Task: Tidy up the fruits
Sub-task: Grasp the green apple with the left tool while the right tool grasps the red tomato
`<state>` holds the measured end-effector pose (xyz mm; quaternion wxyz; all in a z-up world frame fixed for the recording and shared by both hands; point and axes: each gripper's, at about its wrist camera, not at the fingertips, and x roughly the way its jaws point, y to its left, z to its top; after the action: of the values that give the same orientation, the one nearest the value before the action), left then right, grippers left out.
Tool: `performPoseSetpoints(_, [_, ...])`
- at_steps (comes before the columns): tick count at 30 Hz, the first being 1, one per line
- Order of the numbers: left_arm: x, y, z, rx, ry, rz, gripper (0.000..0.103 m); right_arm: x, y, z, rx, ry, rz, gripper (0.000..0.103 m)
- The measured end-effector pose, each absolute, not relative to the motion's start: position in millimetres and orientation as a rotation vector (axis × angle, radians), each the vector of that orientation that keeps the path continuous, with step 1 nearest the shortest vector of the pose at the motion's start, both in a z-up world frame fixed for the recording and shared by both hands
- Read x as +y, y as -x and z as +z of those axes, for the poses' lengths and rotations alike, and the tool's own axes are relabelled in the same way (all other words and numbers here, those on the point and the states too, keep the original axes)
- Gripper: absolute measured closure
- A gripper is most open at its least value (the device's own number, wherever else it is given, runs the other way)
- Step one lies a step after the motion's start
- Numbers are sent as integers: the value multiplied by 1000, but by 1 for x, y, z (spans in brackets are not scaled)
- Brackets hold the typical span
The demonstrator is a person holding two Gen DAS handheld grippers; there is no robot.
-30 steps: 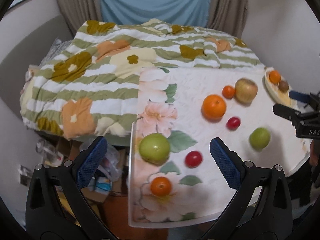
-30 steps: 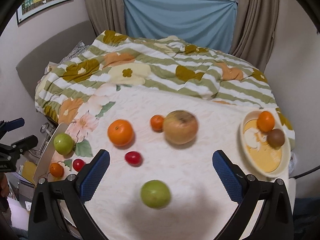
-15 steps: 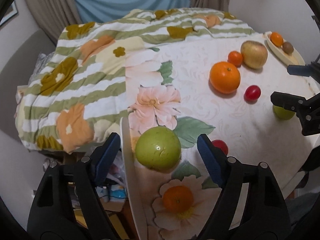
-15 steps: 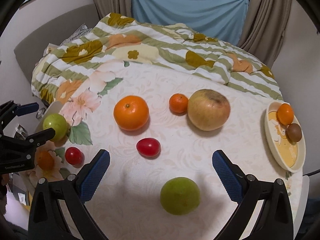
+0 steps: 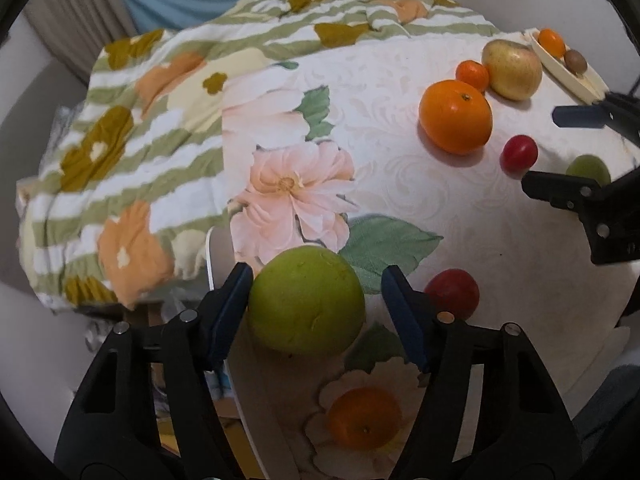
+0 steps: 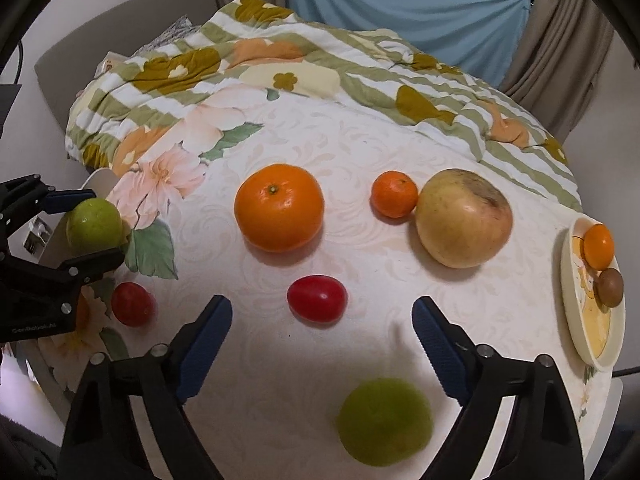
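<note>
My left gripper (image 5: 316, 306) is open, its blue pads on either side of a green apple (image 5: 306, 300) at the table's near-left corner; the left pad nearly touches it and a gap shows on the right. My right gripper (image 6: 322, 344) is open over a second green fruit (image 6: 384, 422), which lies blurred low between its arms. On the table lie a big orange (image 6: 279, 212), a small mandarin (image 6: 394, 194), a yellow apple (image 6: 464, 218), a red tomato (image 6: 317, 298) and another red tomato (image 6: 133, 304). A small orange (image 5: 364, 422) lies under the left gripper.
A cream plate (image 6: 578, 320) at the right edge holds a small orange (image 6: 599, 246) and a brown fruit (image 6: 610, 286). A striped floral quilt (image 6: 280, 64) covers the bed behind the table. The table edge (image 5: 256, 412) drops off at the left.
My left gripper has moved forward and down until its pads flank the green apple, and it has narrowed. My right gripper has moved closer over the second green fruit.
</note>
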<state>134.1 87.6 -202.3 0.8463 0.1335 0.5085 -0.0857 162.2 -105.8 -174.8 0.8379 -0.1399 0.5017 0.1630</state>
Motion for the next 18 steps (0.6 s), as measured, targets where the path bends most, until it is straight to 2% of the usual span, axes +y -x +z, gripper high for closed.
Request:
performPoseSetpoints(5, [78, -132, -208, 1076, -388, -173, 29, -104, -167, -180, 1080, 298, 350, 20])
performPoseSetpoints(8, [73, -131, -211, 1076, -446, -167, 29, -103, -169, -185, 1099, 295, 356, 28])
performPoseSetpoints(10, [73, -130, -211, 1075, -450, -168, 29, -102, -170, -189, 1108, 294, 361, 29])
performPoseSetpoints(14, [74, -128, -211, 1071, -467, -149, 38, -99, -172, -191, 1113, 294, 364, 30])
performPoseSetpoints(18, [75, -127, -210, 1069, -488, -148, 40, -99, -173, -194, 1121, 291, 366, 34])
